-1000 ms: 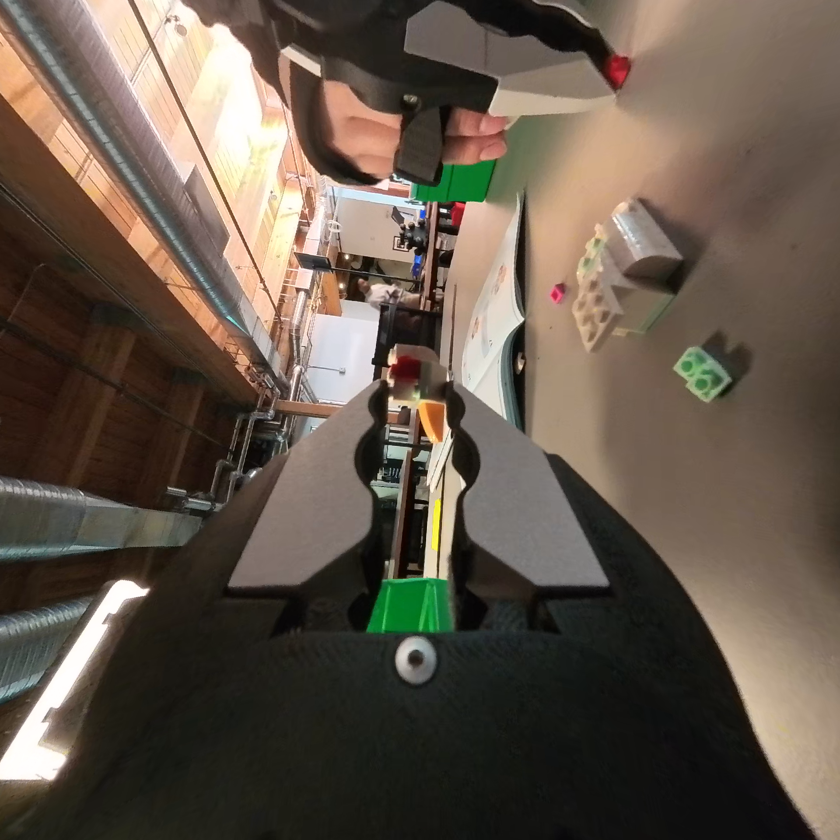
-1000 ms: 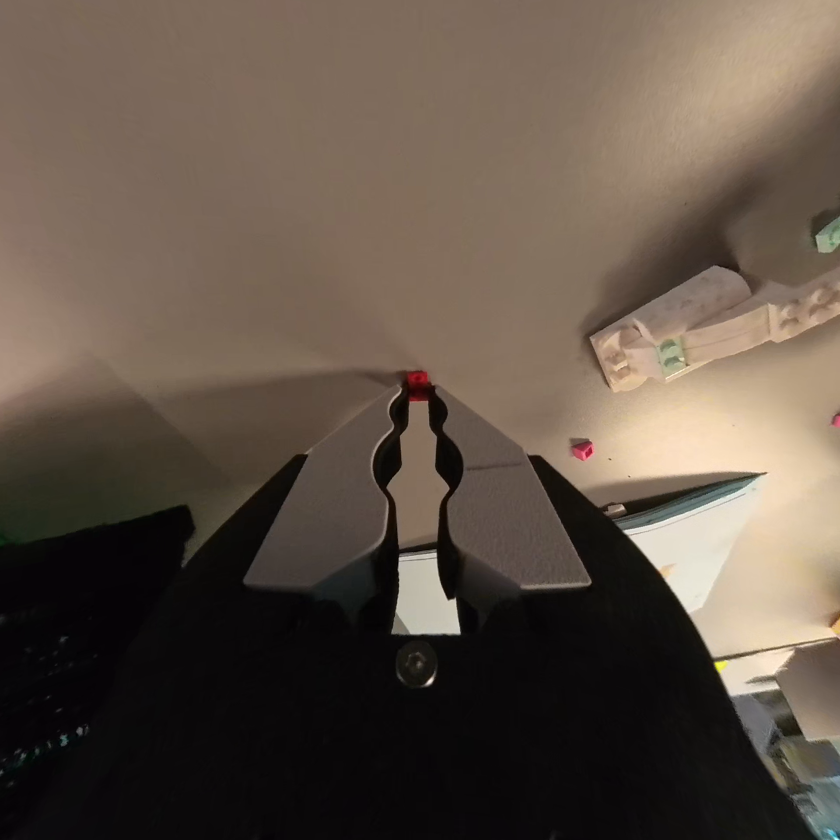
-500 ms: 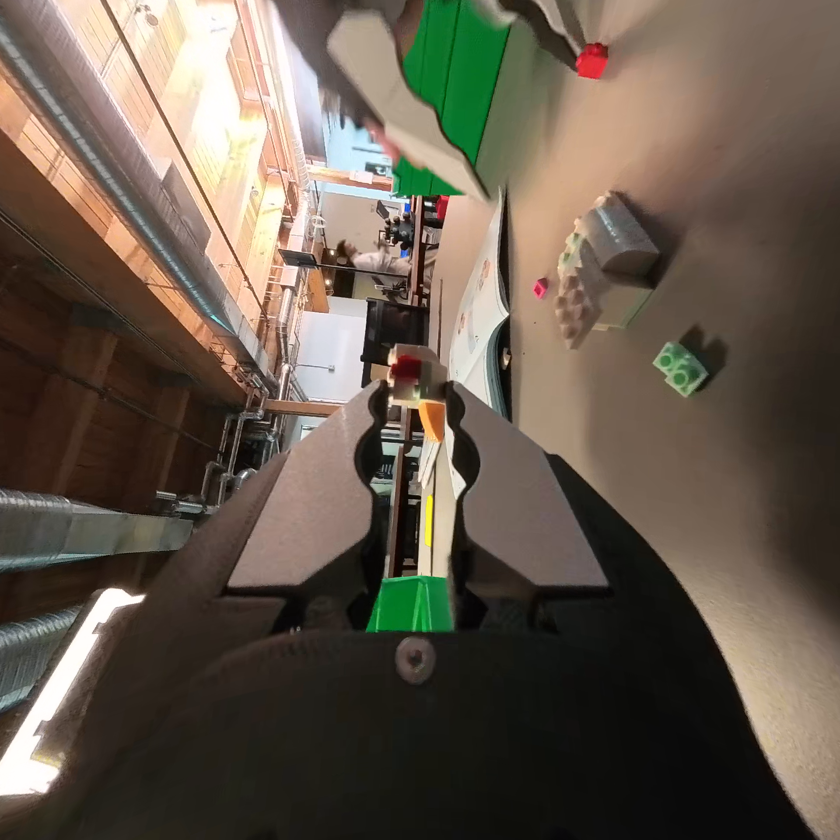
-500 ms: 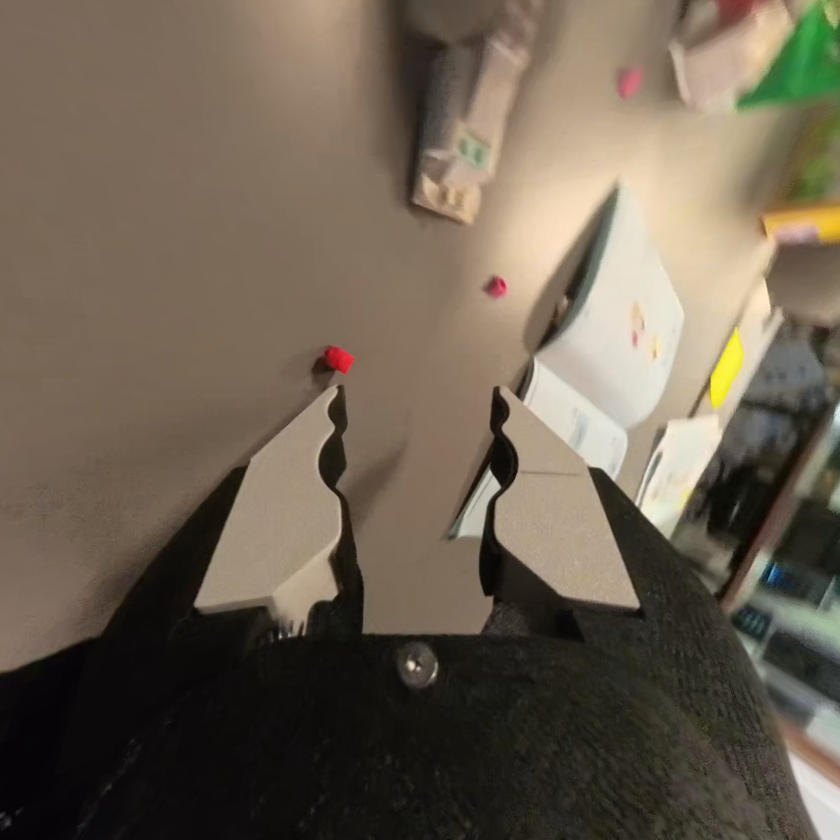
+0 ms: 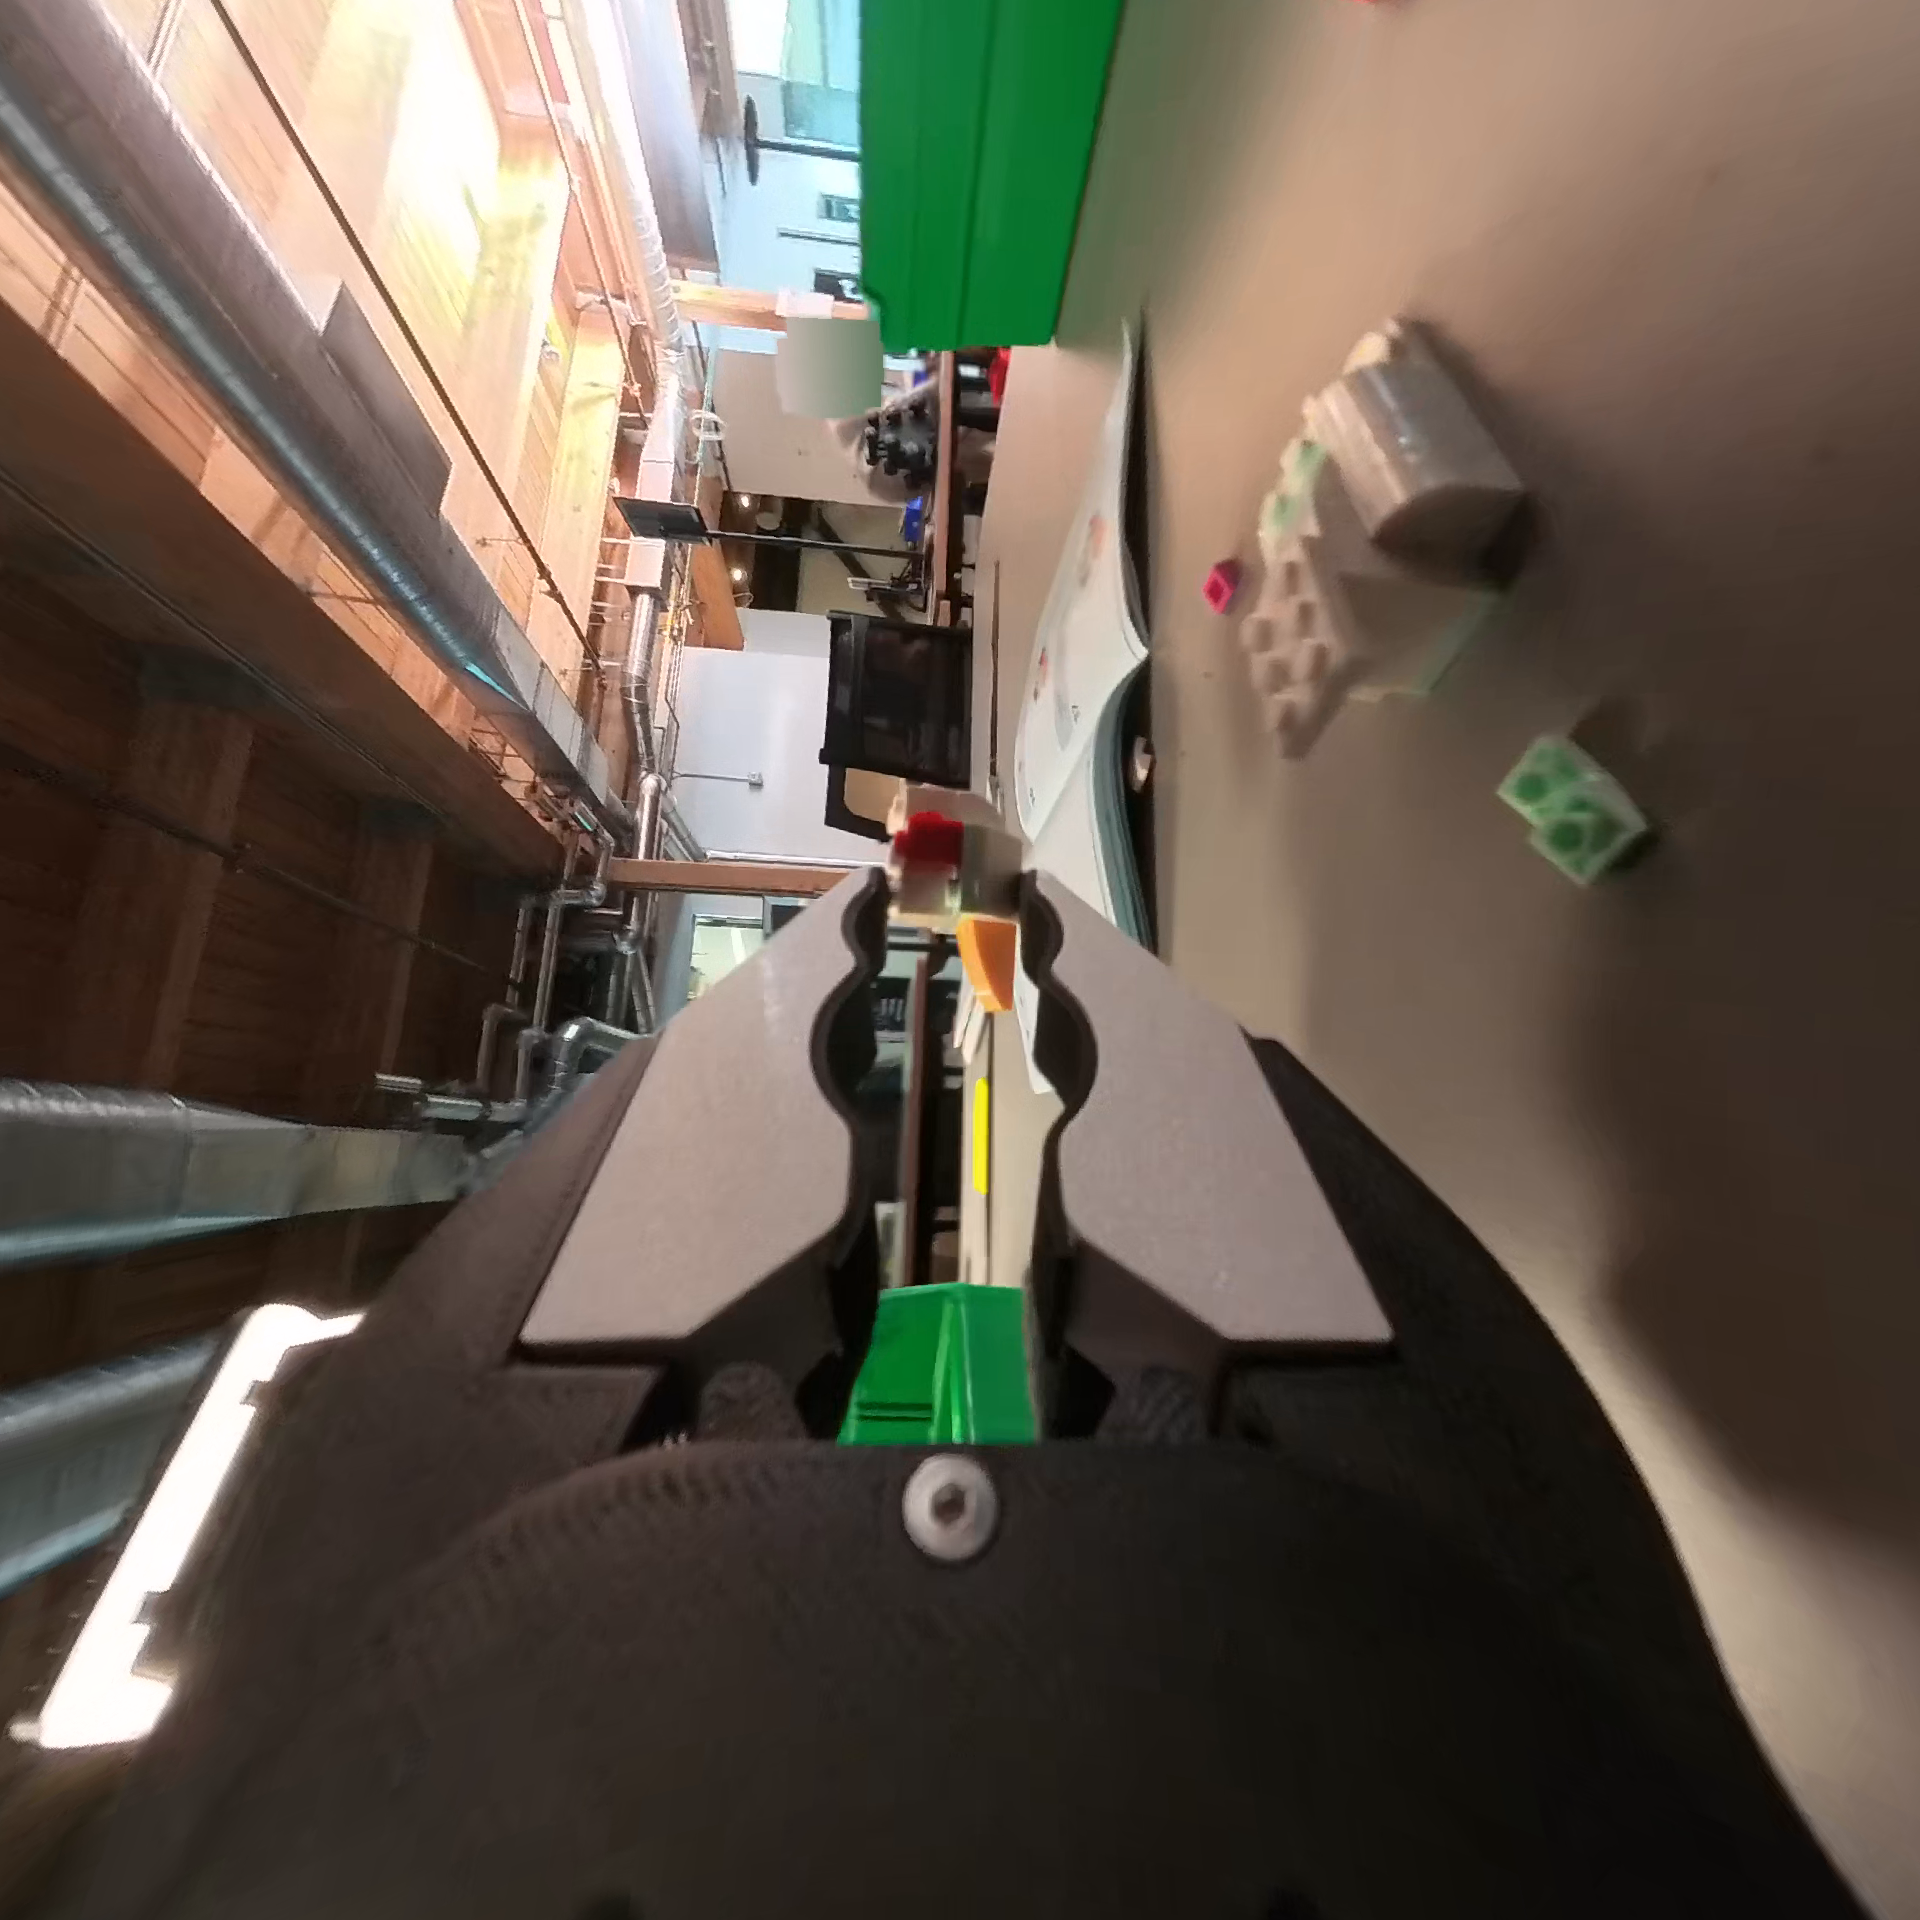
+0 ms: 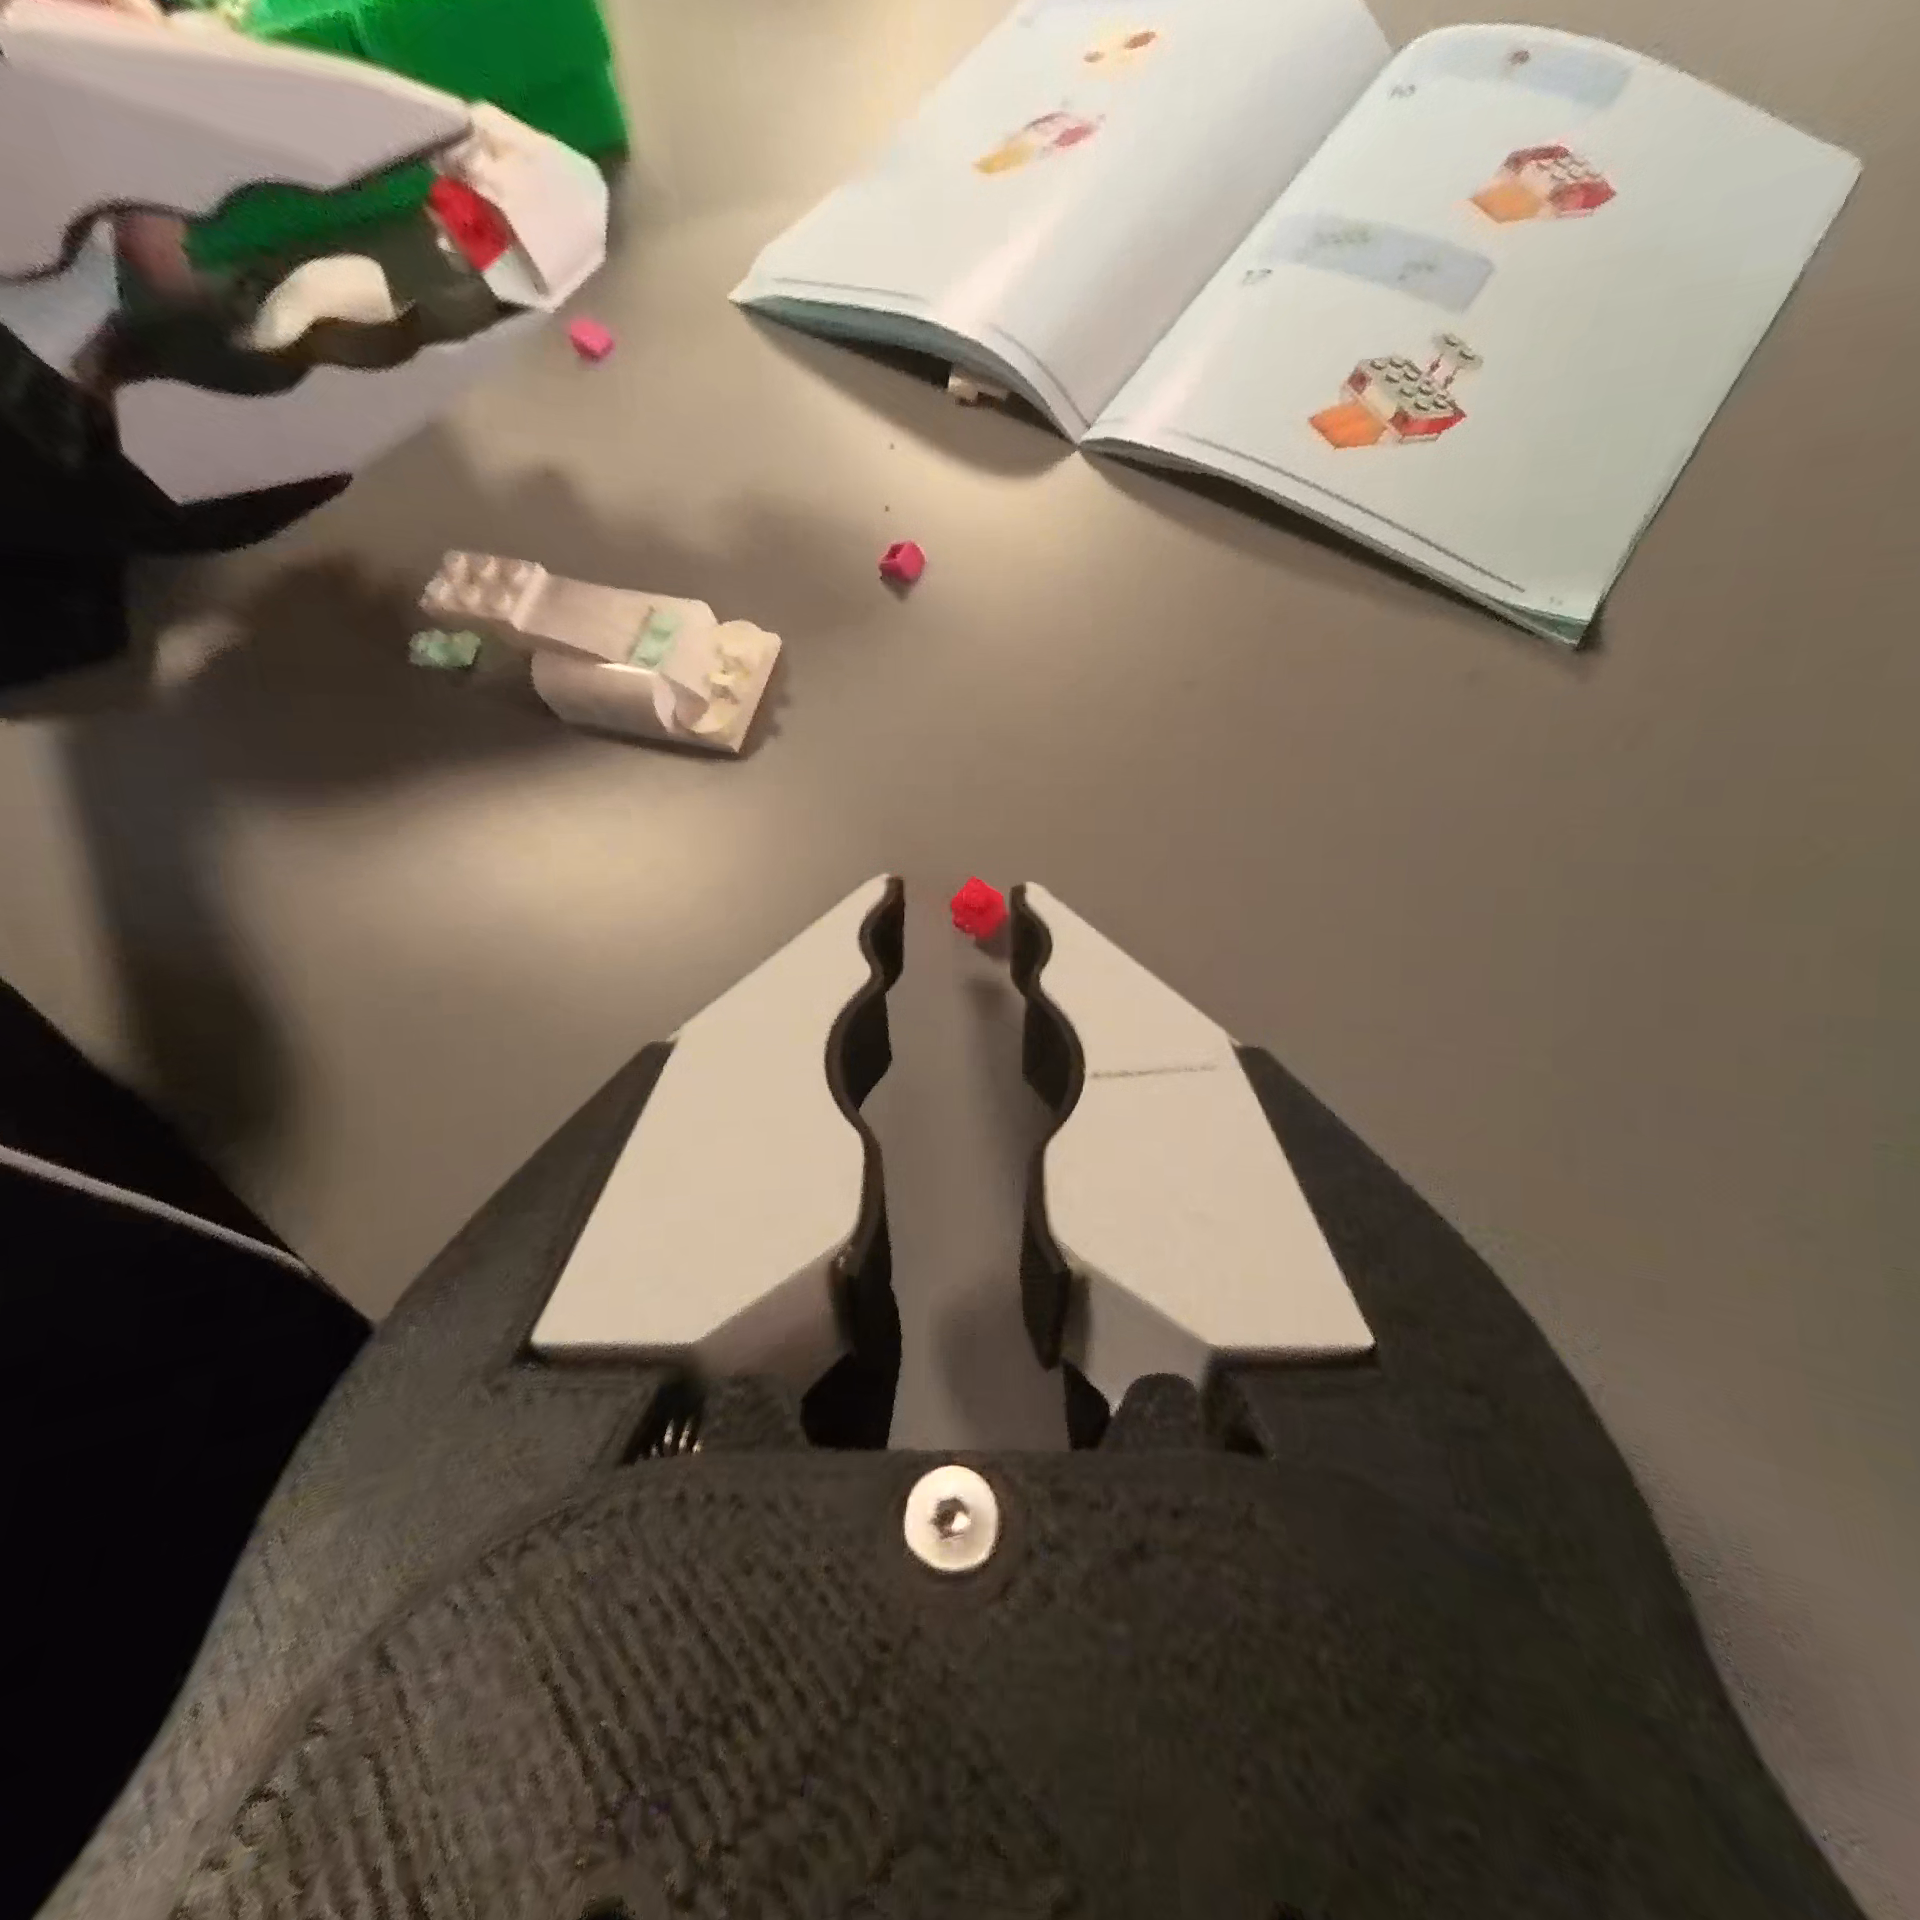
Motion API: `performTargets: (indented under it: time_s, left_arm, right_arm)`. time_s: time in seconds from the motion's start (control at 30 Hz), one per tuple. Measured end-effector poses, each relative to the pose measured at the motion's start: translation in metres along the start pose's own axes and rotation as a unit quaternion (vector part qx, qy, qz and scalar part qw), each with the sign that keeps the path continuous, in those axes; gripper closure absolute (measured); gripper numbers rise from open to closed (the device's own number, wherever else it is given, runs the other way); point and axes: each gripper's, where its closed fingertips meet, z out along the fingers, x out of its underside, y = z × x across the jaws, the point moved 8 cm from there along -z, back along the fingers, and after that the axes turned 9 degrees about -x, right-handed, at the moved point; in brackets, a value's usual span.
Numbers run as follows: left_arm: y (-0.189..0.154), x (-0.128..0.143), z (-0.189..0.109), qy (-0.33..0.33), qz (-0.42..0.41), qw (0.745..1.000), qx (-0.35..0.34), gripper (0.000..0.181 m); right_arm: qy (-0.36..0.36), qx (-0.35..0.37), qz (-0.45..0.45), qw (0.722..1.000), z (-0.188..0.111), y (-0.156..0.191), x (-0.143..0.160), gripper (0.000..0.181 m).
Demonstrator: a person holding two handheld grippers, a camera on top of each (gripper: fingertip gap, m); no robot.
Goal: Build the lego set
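My left gripper is shut on a small lego assembly of white, red and orange pieces, held in the air; it also shows blurred at the top left of the right wrist view. My right gripper is open, low over the grey table, with a tiny red brick lying between its fingertips, apart from both. A white lego sub-build lies on the table to the left.
An open instruction booklet lies at the back right. Two small pink pieces and a pale green brick lie loose on the table. A green bin stands at the back. The grippers' ends are close to 15 cm from one another.
My right gripper let go of the red brick, opened wide, swung round, and now frames the brick between partly closed fingertips. My left gripper has kept its hold on the assembly.
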Motion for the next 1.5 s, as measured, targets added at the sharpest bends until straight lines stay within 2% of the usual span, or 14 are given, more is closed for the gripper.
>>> performTargets:
  time_s: [0.03, 0.23, 0.47, 0.63, 0.73, 0.83, 0.93, 1.1, 1.5]
  left_arm:
    - [-0.001, 0.000, 0.000, 0.000, 0.006, 1.000, 0.000, 0.157]
    - [-0.003, -0.004, 0.000, -0.006, 0.012, 1.000, 0.004, 0.157]
    - [-0.001, -0.004, -0.001, -0.010, 0.005, 1.000, -0.001, 0.157]
    - [0.006, -0.013, -0.005, -0.041, 0.028, 0.998, -0.045, 0.157]
    - [0.008, -0.017, -0.008, -0.053, 0.061, 0.994, -0.077, 0.157]
    - [0.008, -0.018, -0.009, -0.059, 0.081, 0.991, -0.092, 0.157]
    - [0.009, -0.020, -0.010, -0.064, 0.096, 0.988, -0.105, 0.157]
    - [0.010, -0.021, -0.011, -0.065, 0.107, 0.985, -0.116, 0.157]
    - [0.009, -0.021, -0.011, -0.069, 0.111, 0.985, -0.112, 0.157]
  right_arm:
    - [-0.001, 0.003, 0.006, 1.000, 0.001, 0.001, 0.000, 0.163]
    - [0.013, 0.013, 0.022, 1.000, 0.009, 0.004, 0.004, 0.168]
    - [0.010, 0.008, -0.015, 1.000, 0.012, 0.005, -0.005, 0.176]
    - [-0.116, -0.092, -0.129, 0.981, 0.012, 0.035, -0.063, 0.176]
    - [-0.137, -0.156, -0.192, 0.959, 0.019, 0.051, -0.095, 0.176]
    - [-0.129, -0.182, -0.230, 0.947, 0.030, 0.057, -0.116, 0.176]
    - [-0.087, -0.201, -0.249, 0.943, 0.042, 0.056, -0.125, 0.175]
    - [-0.034, -0.225, -0.270, 0.936, 0.050, 0.053, -0.126, 0.176]
    - [0.007, -0.226, -0.295, 0.929, 0.051, 0.055, -0.130, 0.176]
